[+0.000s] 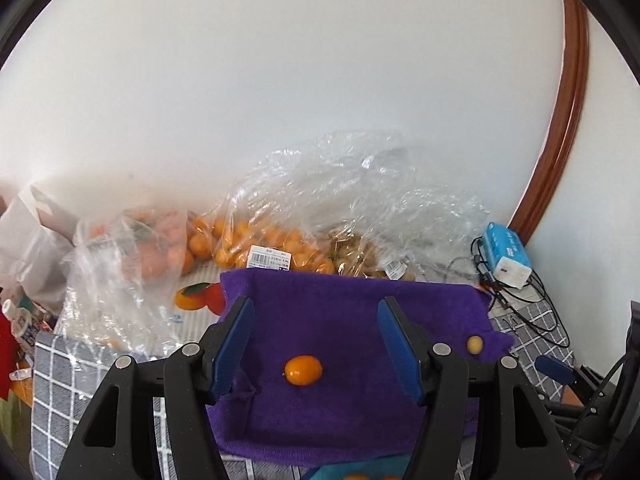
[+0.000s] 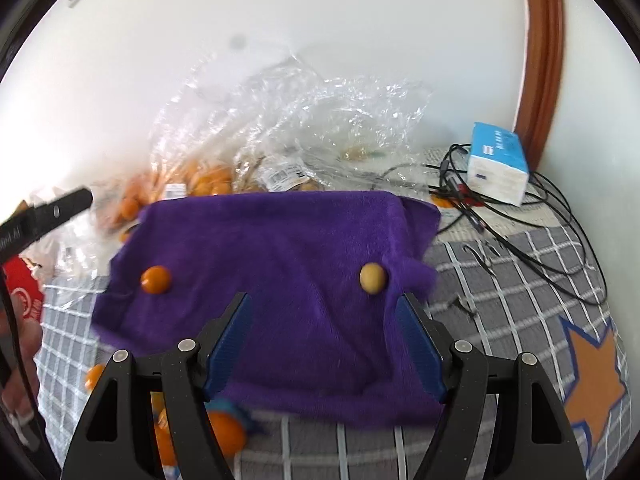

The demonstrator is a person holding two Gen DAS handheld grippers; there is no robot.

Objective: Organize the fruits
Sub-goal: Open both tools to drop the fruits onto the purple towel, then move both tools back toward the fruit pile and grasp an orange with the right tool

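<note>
A purple cloth (image 1: pixel 320 420) (image 2: pixel 280 240) lies spread on the grey checked table cover (image 2: pixel 500 300). On it rest a small orange kumquat (image 1: pixel 303 370) (image 2: pixel 156 279) and a pale yellow-brown fruit (image 1: pixel 475 345) (image 2: pixel 373 278) near the cloth's right edge. My left gripper (image 1: pixel 316 306) hangs open above the cloth; the kumquat lies below, between its blue pads, untouched. My right gripper (image 2: pixel 324 299) is open over the cloth too, and nothing is in it. The pale fruit sits just beyond its right finger (image 2: pixel 416 332).
Clear plastic bags (image 1: pixel 260 244) (image 2: pixel 208 180) of small orange and brownish fruits lie against the white wall behind the cloth. A blue-white tissue pack (image 1: pixel 506 254) (image 2: pixel 498 162) and tangled black cables (image 2: pixel 520 208) sit at the right. More oranges (image 2: pixel 226 432) lie by the cloth's near-left edge.
</note>
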